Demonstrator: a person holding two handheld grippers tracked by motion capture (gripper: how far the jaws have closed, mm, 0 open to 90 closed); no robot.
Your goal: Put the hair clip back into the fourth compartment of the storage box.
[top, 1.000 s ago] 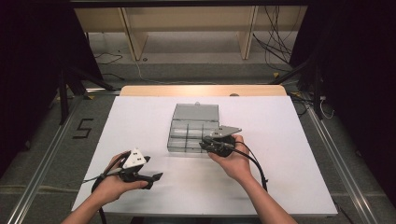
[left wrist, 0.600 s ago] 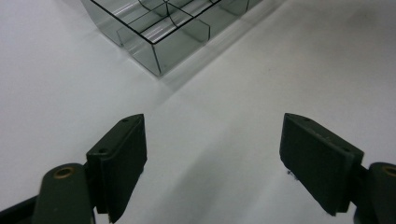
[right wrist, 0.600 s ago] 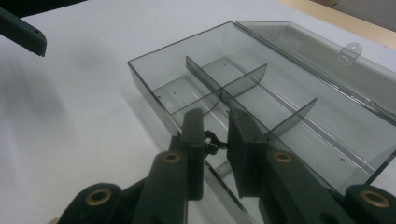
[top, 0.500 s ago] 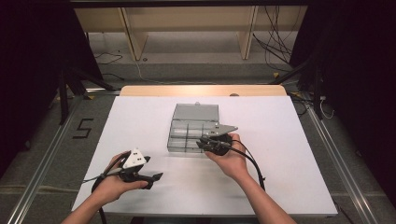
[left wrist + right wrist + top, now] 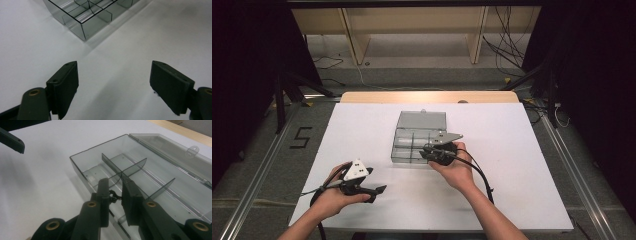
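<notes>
Plastic, clear and thin-walled, makes up the organiser box (image 5: pixel 417 142), which sits open near the table's (image 5: pixel 532 200) centre with its lid (image 5: pixel 421 120) laid back toward 12 o'clock. It looks light and stiff but slick, likely to skate on the white surface if nudged; the outer wall or a divider (image 5: pixel 132 167) offers the firmest purchase, and the dividers look thin enough to snap or pop out under a hard squeeze.

The right gripper (image 5: pixel 115 197) hangs over the box's near wall, jaws drawn almost together on a tiny dark object (image 5: pixel 113 195) between them. Just what that piece is cannot be made out; it is small and shadowed.

The left gripper (image 5: pixel 379 190) rests at 7 o'clock of the box, well apart from it, jaws spread wide and empty over bare table.

Whether the compartments hold anything is hard to judge through the glare.
</notes>
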